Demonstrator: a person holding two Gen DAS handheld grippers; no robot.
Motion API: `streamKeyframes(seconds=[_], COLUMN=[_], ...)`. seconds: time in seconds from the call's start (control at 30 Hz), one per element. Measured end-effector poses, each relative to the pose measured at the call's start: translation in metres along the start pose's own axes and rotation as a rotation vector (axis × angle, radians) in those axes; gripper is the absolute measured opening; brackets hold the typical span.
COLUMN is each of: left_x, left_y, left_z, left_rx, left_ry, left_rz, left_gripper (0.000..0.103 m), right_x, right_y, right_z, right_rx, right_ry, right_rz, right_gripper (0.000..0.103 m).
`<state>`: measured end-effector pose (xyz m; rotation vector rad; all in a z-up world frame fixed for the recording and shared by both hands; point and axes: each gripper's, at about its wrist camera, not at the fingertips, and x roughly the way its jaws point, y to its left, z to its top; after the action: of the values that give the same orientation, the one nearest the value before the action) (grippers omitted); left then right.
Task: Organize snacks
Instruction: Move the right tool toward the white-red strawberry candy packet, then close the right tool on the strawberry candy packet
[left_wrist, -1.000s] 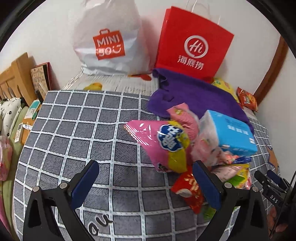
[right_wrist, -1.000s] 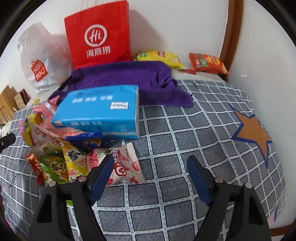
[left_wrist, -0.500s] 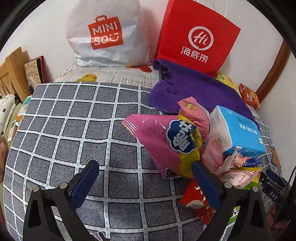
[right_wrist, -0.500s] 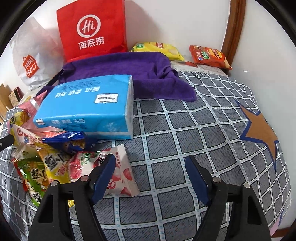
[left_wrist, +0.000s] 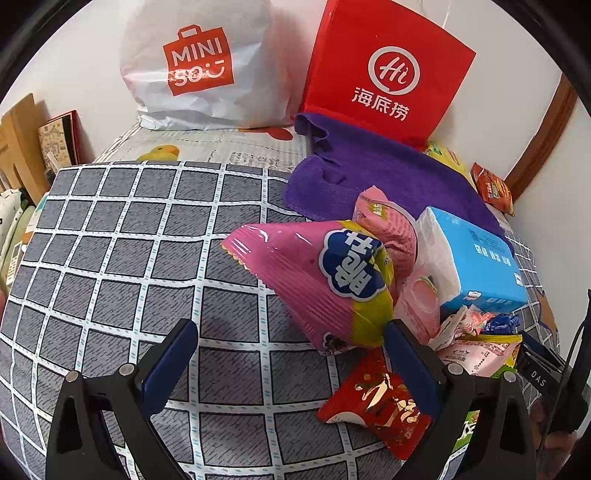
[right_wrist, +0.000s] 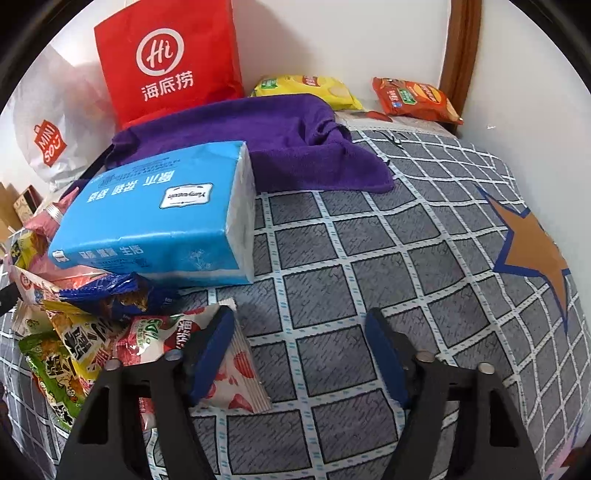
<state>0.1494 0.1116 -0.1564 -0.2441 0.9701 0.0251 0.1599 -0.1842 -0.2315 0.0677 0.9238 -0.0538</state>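
Note:
A heap of snack packets lies on a grey checked cloth (left_wrist: 110, 258). In the left wrist view, a pink and yellow bag (left_wrist: 314, 280) tops the heap, with a red packet (left_wrist: 373, 406) below it and a blue tissue pack (left_wrist: 476, 266) to the right. My left gripper (left_wrist: 291, 339) is open just in front of the pink bag, its right finger (left_wrist: 410, 362) against the heap. My right gripper (right_wrist: 299, 332) is open with its jaws closing. Its left finger (right_wrist: 214, 350) rests over a white strawberry packet (right_wrist: 236, 373); only that packet's edge lies between the jaws.
A purple towel (right_wrist: 295, 147) lies behind the tissue pack (right_wrist: 159, 218). A red paper bag (left_wrist: 384, 77) and a white Miniso bag (left_wrist: 199, 66) stand at the wall. Yellow (right_wrist: 306, 86) and orange (right_wrist: 413, 98) chip bags lie at the back corner.
Both grippers have come lower and nearer to the heap. The right gripper's jaws stand narrower than before. The left gripper's jaws keep the same width.

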Motion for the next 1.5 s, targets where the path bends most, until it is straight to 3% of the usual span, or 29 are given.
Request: streamKeyframes(seconds=[0.2, 0.37, 0.57, 0.63, 0.83, 0.9, 0.93, 1.1, 1.2, 1.3, 1.43, 1.5], left_x=[0.001, -0.004, -0.010, -0.012, -0.016, -0.018, -0.019, -0.028, -0.032, -0.034, -0.031, -0.030], left_y=[0.001, 0.002, 0.001, 0.000, 0.001, 0.001, 0.001, 0.007, 0.012, 0.014, 0.012, 0.009], left_z=[0.000, -0.001, -0.003, -0.003, -0.003, -0.003, -0.003, -0.004, -0.005, -0.005, -0.004, -0.002], left_rx=[-0.007, -0.009, -0.020, -0.019, -0.029, -0.028, -0.029, -0.034, -0.034, -0.032, -0.028, -0.022], left_ry=[0.004, -0.002, -0.001, -0.003, -0.004, -0.008, -0.010, -0.022, -0.024, -0.024, -0.013, -0.016], left_rz=[-0.010, 0.005, 0.004, 0.007, 0.010, 0.013, 0.015, 0.016, 0.028, 0.035, 0.035, 0.021], left_gripper=[0.101, 0.101, 0.101, 0.101, 0.101, 0.101, 0.101, 0.101, 0.101, 0.101, 0.101, 0.101], right_x=[-0.003, -0.007, -0.015, -0.019, -0.035, -0.041, -0.044, -0.036, -0.027, -0.017, -0.006, -0.007], right_y=[0.006, 0.001, -0.011, -0.013, -0.007, 0.001, 0.005, 0.029, 0.034, 0.027, 0.027, 0.030], right_z=[0.000, -0.006, -0.009, -0.010, -0.011, -0.010, -0.011, -0.013, -0.015, -0.014, -0.012, -0.013], right_rx=[-0.053, -0.056, -0.039, -0.040, -0.042, -0.052, -0.061, -0.118, -0.117, -0.077, -0.117, -0.157], right_ry=[-0.009, -0.011, -0.013, -0.015, -0.045, -0.061, -0.072, -0.045, -0.020, -0.013, 0.004, -0.005], right_rz=[0.006, 0.034, 0.053, 0.071, 0.199, 0.245, 0.261, 0.268, 0.227, 0.205, 0.111, 0.099], right_gripper=[0.014, 0.008, 0.009, 0.015, 0.053, 0.072, 0.074, 0.077, 0.078, 0.086, 0.086, 0.078])
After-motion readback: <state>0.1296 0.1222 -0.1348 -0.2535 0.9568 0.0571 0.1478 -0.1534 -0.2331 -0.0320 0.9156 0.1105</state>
